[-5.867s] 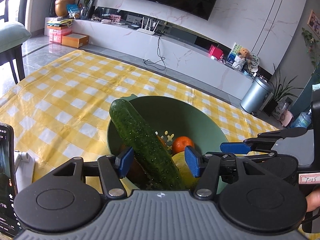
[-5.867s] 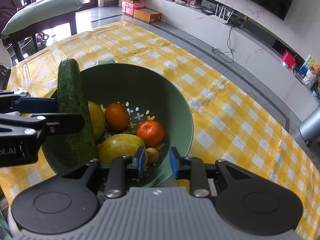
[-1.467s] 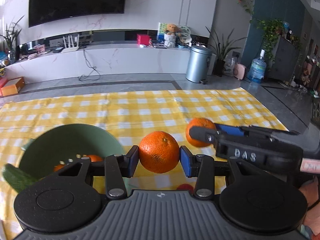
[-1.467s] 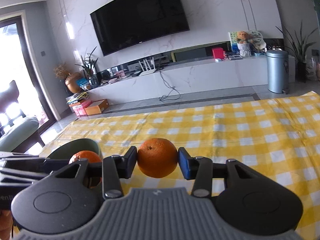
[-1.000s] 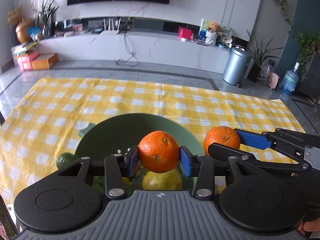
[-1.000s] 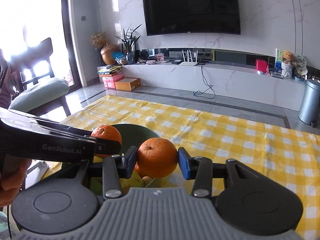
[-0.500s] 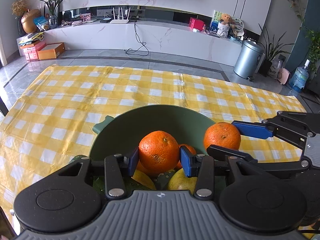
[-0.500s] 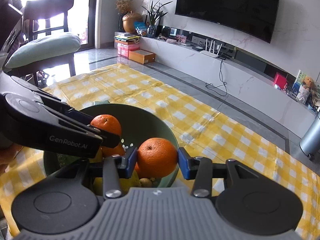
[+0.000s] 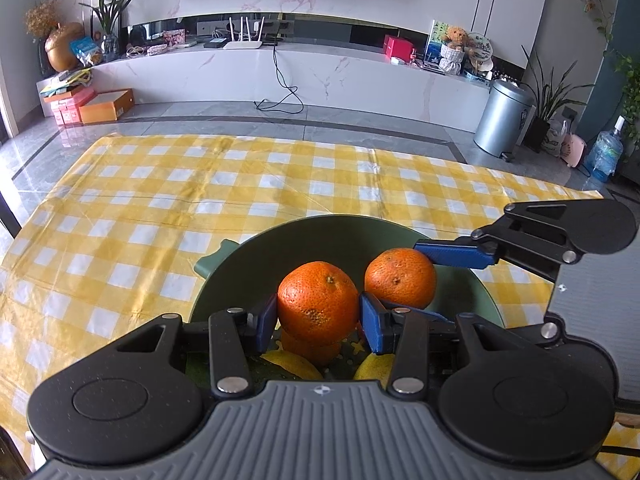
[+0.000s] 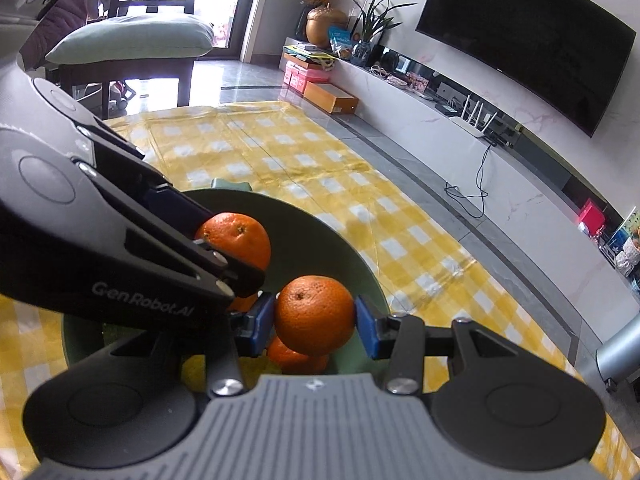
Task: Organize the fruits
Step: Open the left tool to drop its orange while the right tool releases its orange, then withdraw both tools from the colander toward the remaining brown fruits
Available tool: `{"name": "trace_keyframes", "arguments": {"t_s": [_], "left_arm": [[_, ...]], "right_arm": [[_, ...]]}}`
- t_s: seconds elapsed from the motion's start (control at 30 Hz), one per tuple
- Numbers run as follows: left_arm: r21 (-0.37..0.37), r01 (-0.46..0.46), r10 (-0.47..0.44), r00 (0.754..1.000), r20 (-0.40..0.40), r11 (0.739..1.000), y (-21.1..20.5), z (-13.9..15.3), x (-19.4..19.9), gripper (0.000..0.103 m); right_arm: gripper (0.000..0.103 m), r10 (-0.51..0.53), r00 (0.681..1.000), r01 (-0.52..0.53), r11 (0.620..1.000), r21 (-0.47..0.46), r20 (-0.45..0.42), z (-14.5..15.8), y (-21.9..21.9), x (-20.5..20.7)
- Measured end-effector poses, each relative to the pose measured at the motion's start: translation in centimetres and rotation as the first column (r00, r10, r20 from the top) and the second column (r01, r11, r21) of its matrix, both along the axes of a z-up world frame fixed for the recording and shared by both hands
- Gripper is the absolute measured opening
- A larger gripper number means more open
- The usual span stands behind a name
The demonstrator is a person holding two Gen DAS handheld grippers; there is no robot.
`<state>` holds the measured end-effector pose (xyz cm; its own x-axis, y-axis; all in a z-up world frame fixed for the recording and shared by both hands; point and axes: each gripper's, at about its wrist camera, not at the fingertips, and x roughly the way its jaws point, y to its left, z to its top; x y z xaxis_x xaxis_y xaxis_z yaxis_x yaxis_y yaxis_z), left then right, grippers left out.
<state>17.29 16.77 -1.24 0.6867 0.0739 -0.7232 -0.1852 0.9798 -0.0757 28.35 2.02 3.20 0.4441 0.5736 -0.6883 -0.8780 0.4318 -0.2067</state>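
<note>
My left gripper (image 9: pixel 318 316) is shut on an orange (image 9: pixel 318 302) and hangs over the green colander bowl (image 9: pixel 332 236). Just to its right, the right gripper (image 9: pixel 400 280) holds a second orange (image 9: pixel 400 277) above the same bowl. In the right wrist view that gripper (image 10: pixel 315 322) is shut on its orange (image 10: pixel 314 314), with the bowl (image 10: pixel 320 228) under it and the left gripper's orange (image 10: pixel 236 238) up and to the left. Another orange (image 10: pixel 294 356) and yellow fruit (image 9: pixel 292 364) lie in the bowl below, mostly hidden.
The bowl stands on a table under a yellow checked cloth (image 9: pixel 160 200). Beyond the table are a grey tiled floor, a white TV bench (image 9: pixel 280 72), a metal bin (image 9: pixel 502 118) and a cushioned chair (image 10: pixel 132 40).
Both grippers have come in over the bowl with their oranges. The right one rolled and moved closer to the left, sinking toward the bowl.
</note>
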Motion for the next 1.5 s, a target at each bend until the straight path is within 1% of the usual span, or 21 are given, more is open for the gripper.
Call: {"name": "trace_keyframes", "arguments": {"t_s": [0.27, 0.4, 0.57, 0.6, 0.67, 0.73, 0.8, 0.87, 0.9, 0.93, 0.97, 1.1, 1.23, 1.43, 1.5], "left_arm": [[0.062, 0.007, -0.007, 1.0, -0.001, 0.998, -0.7, -0.3, 0.3, 0.051], [0.065, 0.006, -0.006, 1.0, 0.002, 0.998, -0.6, -0.3, 0.3, 0.051], [0.069, 0.008, -0.009, 1.0, 0.009, 0.998, -0.6, -0.3, 0.2, 0.051], [0.066, 0.009, -0.01, 1.0, 0.012, 0.998, -0.6, -0.3, 0.2, 0.051], [0.06, 0.007, -0.008, 1.0, 0.019, 0.998, -0.5, -0.2, 0.1, 0.056], [0.052, 0.009, -0.01, 1.0, 0.021, 0.999, -0.6, -0.1, 0.0, 0.058], [0.039, 0.008, -0.009, 1.0, 0.027, 0.999, -0.5, 0.0, -0.2, 0.061], [0.037, -0.002, 0.0, 0.999, 0.032, 0.999, -0.4, 0.2, -0.3, 0.071], [0.041, -0.009, 0.008, 0.999, 0.037, 0.999, -0.3, 0.3, -0.5, 0.072], [0.043, -0.017, 0.015, 0.999, 0.042, 0.999, -0.3, 0.4, -0.6, 0.073], [0.042, -0.02, 0.018, 0.999, 0.045, 0.999, -0.3, 0.5, -0.7, 0.073], [0.035, -0.017, 0.015, 0.997, 0.075, 0.999, -0.7, 1.1, -1.1, 0.076], [0.054, 0.008, -0.015, 0.991, 0.132, 0.999, -2.1, 1.6, -1.9, 0.077], [0.064, 0.05, -0.061, 0.978, 0.198, 0.997, -4.4, 2.4, -3.1, 0.077], [0.059, 0.074, -0.085, 0.974, 0.212, 0.996, -5.3, 2.7, -3.4, 0.077]], "right_arm": [[0.042, 0.009, 1.0, -0.01, 1.0, -0.025, -0.01, -1.4, 1.0, 0.7], [0.042, 0.004, 1.0, -0.005, 1.0, -0.02, -0.019, -1.4, 1.0, 0.9], [0.042, 0.005, 1.0, -0.005, 1.0, -0.023, -0.009, -1.5, 1.0, 0.8], [0.042, 0.003, 1.0, -0.003, 1.0, -0.023, -0.009, -1.4, 1.0, 0.9], [0.043, -0.004, 1.0, 0.004, 1.0, -0.022, -0.006, -1.3, 0.9, 0.8], [0.048, -0.008, 1.0, 0.008, 1.0, -0.024, 0.004, -1.1, 0.7, 0.7], [0.048, -0.01, 1.0, 0.01, 1.0, -0.025, 0.009, -0.8, 0.5, 0.6], [0.051, -0.016, 1.0, 0.016, 1.0, -0.023, 0.011, -0.5, 0.2, 0.5], [0.053, -0.019, 1.0, 0.02, 1.0, -0.019, 0.013, -0.3, 0.0, 0.5], [0.058, -0.022, 1.0, 0.022, 1.0, -0.013, 0.015, -0.1, -0.2, 0.4], [0.06, -0.026, 1.0, 0.027, 1.0, -0.006, 0.017, 0.1, -0.5, 0.4], [0.061, -0.046, 0.999, 0.045, 0.999, 0.018, 0.021, 1.1, -1.5, -0.2], [0.072, -0.079, 0.996, 0.077, 0.995, 0.057, 0.028, 1.8, -3.2, -1.2], [0.073, -0.173, 0.985, 0.17, 0.98, 0.098, 0.024, 2.7, -6.0, -2.4], [0.076, -0.213, 0.977, 0.21, 0.97, 0.122, 0.008, 3.1, -7.4, -2.8]]}}
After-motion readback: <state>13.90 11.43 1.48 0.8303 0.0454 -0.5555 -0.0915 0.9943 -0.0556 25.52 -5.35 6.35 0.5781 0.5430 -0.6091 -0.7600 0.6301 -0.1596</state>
